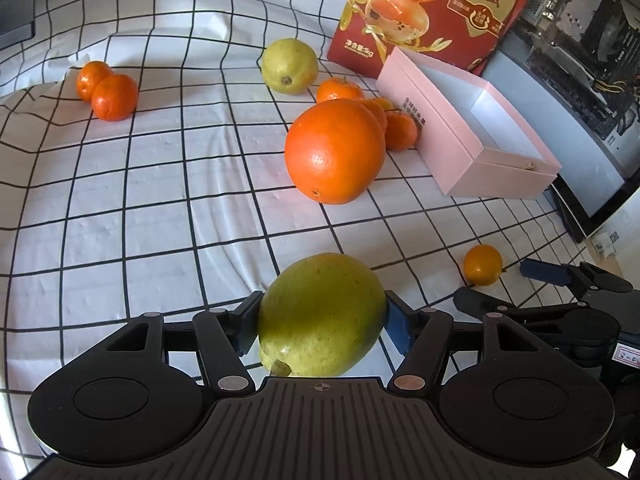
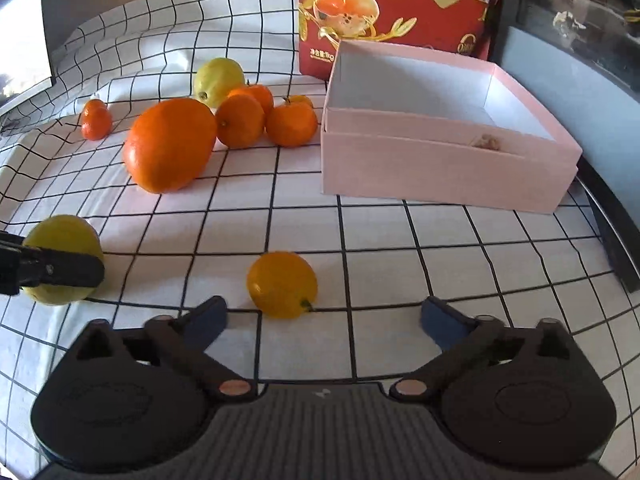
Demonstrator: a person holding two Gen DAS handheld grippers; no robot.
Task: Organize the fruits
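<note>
My left gripper [image 1: 322,318] is shut on a green pear [image 1: 320,316], with a pad on each side; the pear also shows in the right wrist view [image 2: 60,240], with a left finger across it. My right gripper [image 2: 324,320] is open and empty, just behind a small yellow-orange citrus [image 2: 282,284], which also shows in the left wrist view [image 1: 483,265]. A large orange [image 1: 335,151] [image 2: 170,144] lies mid-table. Several mandarins [image 2: 240,120] and a yellow-green pear [image 1: 290,66] [image 2: 218,80] lie behind it. An open pink box [image 1: 472,132] [image 2: 444,152] stands on the right, with only a small scrap in it.
A checked white cloth [image 1: 160,200] covers the table. A red printed carton [image 1: 436,8] [image 2: 400,4] stands behind the pink box. Two mandarins [image 1: 107,90] lie at the far left. A dark monitor edge and electronics [image 1: 580,40] line the right side.
</note>
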